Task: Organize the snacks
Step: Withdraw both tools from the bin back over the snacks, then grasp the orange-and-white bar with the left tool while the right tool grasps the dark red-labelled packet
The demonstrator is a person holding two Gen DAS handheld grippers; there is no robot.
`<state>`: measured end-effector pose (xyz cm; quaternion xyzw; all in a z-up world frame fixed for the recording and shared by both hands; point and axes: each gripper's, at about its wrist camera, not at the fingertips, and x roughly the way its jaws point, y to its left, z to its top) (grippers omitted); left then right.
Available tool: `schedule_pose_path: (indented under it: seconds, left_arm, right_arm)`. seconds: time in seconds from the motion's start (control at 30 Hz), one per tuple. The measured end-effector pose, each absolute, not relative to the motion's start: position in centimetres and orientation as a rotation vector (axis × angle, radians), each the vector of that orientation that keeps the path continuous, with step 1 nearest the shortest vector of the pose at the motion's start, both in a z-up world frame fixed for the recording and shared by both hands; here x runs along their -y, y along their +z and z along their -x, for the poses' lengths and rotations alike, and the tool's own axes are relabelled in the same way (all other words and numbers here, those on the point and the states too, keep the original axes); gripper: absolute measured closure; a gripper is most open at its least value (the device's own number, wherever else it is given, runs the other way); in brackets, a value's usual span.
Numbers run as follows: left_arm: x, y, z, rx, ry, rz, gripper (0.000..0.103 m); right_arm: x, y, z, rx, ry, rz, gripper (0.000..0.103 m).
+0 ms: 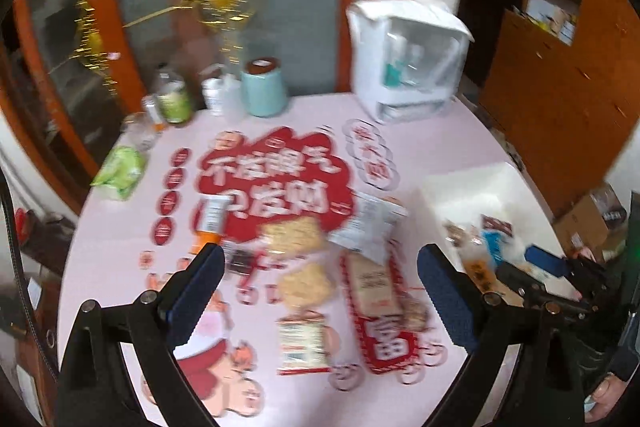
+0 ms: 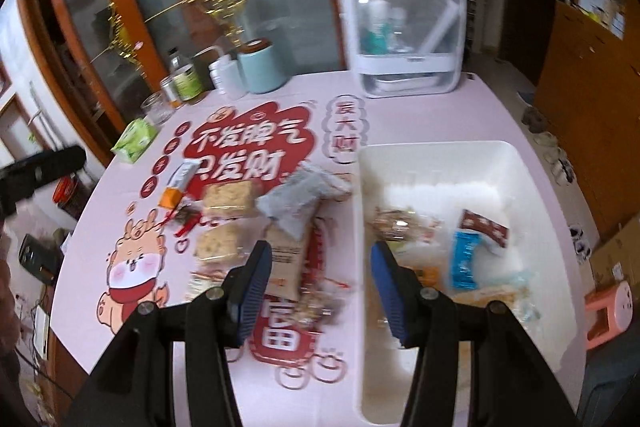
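Several snack packs lie loose on the pink printed tablecloth: two pale rice-cracker blocks (image 1: 294, 233) (image 2: 228, 199), a grey bag (image 1: 368, 223) (image 2: 296, 199), a long brown packet (image 1: 374, 285) (image 2: 286, 263) and an orange-capped tube (image 1: 210, 219). To the right stands a white bin (image 2: 436, 149) (image 1: 472, 187) that holds a blue packet (image 2: 464, 259), a dark red packet (image 2: 484, 227) and other wrapped snacks. My left gripper (image 1: 320, 279) hangs wide open above the loose pile. My right gripper (image 2: 322, 279) is open over the brown packet and the bin's left rim, with nothing between its pads.
At the table's back stand a white clear-fronted case (image 1: 408, 59), a teal canister (image 1: 262, 91), jars and bottles (image 1: 172, 99), and a green tissue pack (image 1: 120, 171). A glass door is behind. A pink stool (image 2: 610, 307) sits on the floor to the right.
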<state>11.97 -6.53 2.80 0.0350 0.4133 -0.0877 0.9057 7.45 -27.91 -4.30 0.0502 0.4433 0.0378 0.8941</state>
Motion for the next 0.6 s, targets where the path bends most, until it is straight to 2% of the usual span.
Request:
schedule_pose_path:
  seconds: [0.33,0.6]
  left_arm:
    - [-5.7,3.1,-15.7,-0.833,-0.092,-0.022,0.003]
    - [-10.0,-0.5,-22.2,-0.873,-0.132,-0.096,0.003]
  right_arm:
    - [16.5,-4.1,-10.4,-0.901,0.190,0.036,0.051]
    - [8.1,-8.9,-15.8,-0.934,0.367,0.147,0.051]
